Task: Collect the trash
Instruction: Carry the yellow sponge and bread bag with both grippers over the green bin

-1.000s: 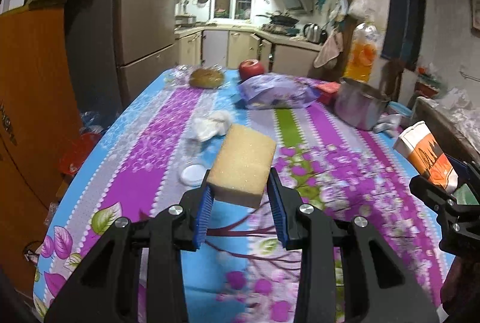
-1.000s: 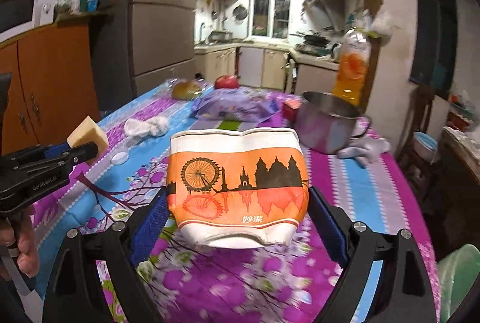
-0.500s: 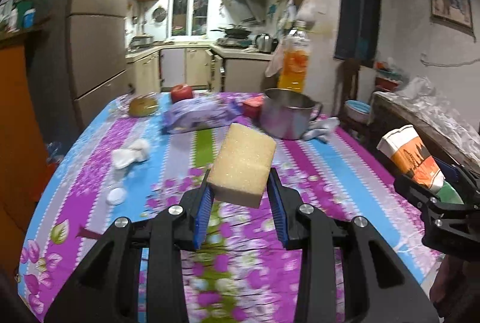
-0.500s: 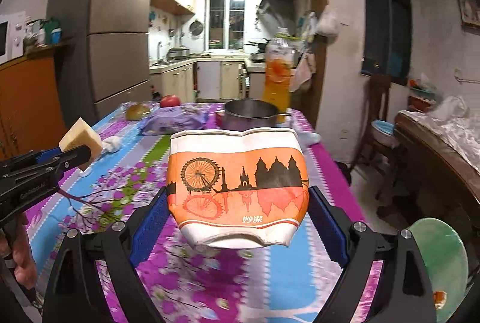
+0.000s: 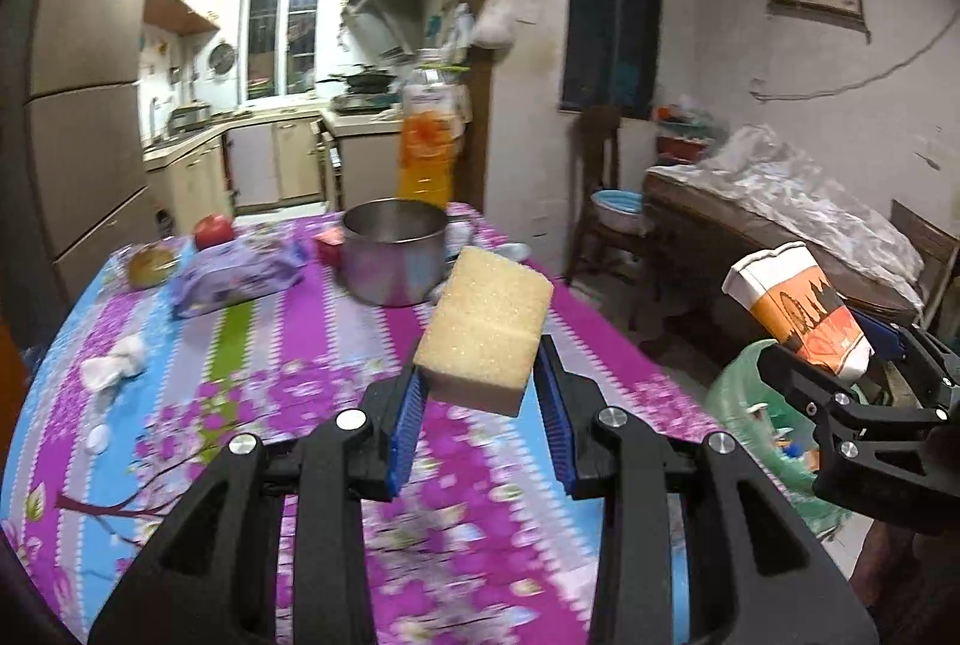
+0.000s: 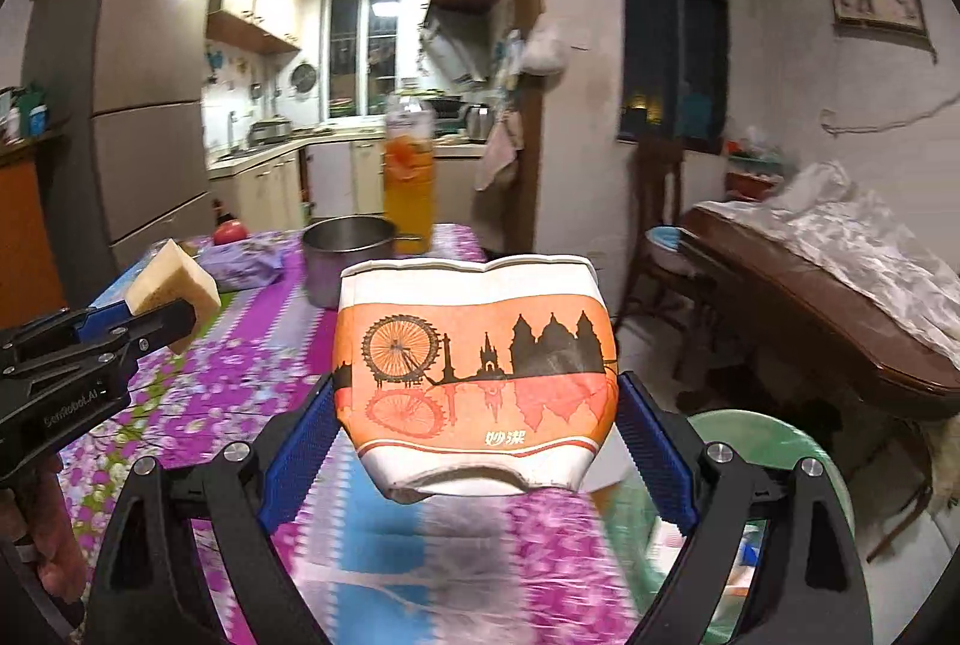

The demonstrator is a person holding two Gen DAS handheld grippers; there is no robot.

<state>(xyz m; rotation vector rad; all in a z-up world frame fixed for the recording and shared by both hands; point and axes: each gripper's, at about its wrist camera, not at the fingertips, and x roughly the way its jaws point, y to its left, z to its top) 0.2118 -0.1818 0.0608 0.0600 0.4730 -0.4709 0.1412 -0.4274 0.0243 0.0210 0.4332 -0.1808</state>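
left wrist view: you'd swung round since a second before; the table (image 5: 252,345) that had filled the frame ahead of your left gripper (image 5: 480,405) had slid off to its left, and a green-lined bin (image 5: 738,405) had come up ahead on its right, so i'd say drop-off was close. your jaws were clamped on the sponge (image 5: 486,327), a porous, yellow block jutting forward past the blue ribbed pads. crumpled tissue (image 5: 111,369) lay behind on the cloth, still to collect.

right wrist view: your right gripper (image 6: 477,429) was spread wide yet pressing the sides of the paper cup (image 6: 474,375), squashed, thin-walled, printed with an orange skyline. the bin's rim (image 6: 774,429) had just come in beyond its right finger.
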